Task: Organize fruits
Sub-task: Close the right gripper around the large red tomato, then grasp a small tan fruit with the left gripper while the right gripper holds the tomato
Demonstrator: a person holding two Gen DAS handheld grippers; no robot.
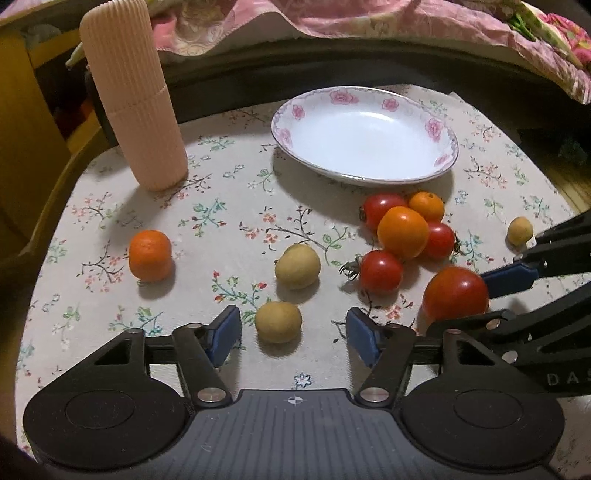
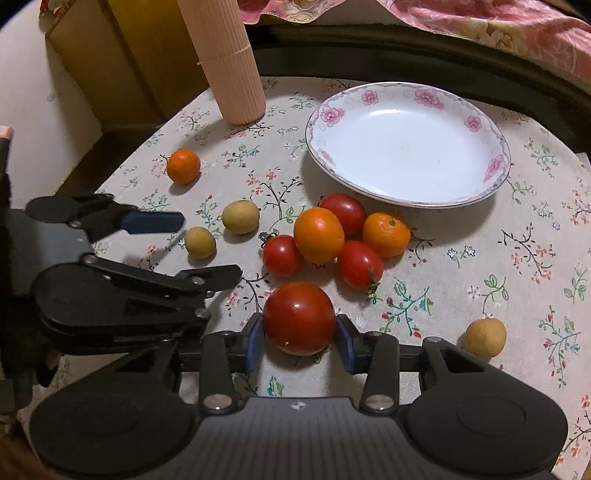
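Observation:
My left gripper (image 1: 293, 330) is open, and a small yellow-brown fruit (image 1: 278, 321) lies on the cloth between its blue pads. My right gripper (image 2: 300, 338) is shut on a big red tomato (image 2: 298, 318), its pads against both sides; it also shows in the left wrist view (image 1: 455, 293). An empty white plate with pink flowers (image 2: 495, 168) sits at the back right. In front of it lies a cluster of red tomatoes (image 2: 358, 264) and orange fruits (image 2: 318, 235). A lone orange fruit (image 1: 150, 254) lies to the left. Another yellow-brown fruit (image 1: 297, 266) lies mid-cloth.
A tall ribbed pink cylinder (image 1: 133, 96) stands at the back left. A further yellow-brown fruit (image 2: 484, 337) lies at the right. The floral cloth (image 1: 221, 206) covers a round table. A pink quilt (image 1: 424, 22) hangs behind, and a yellow box (image 2: 125, 62) stands at the left.

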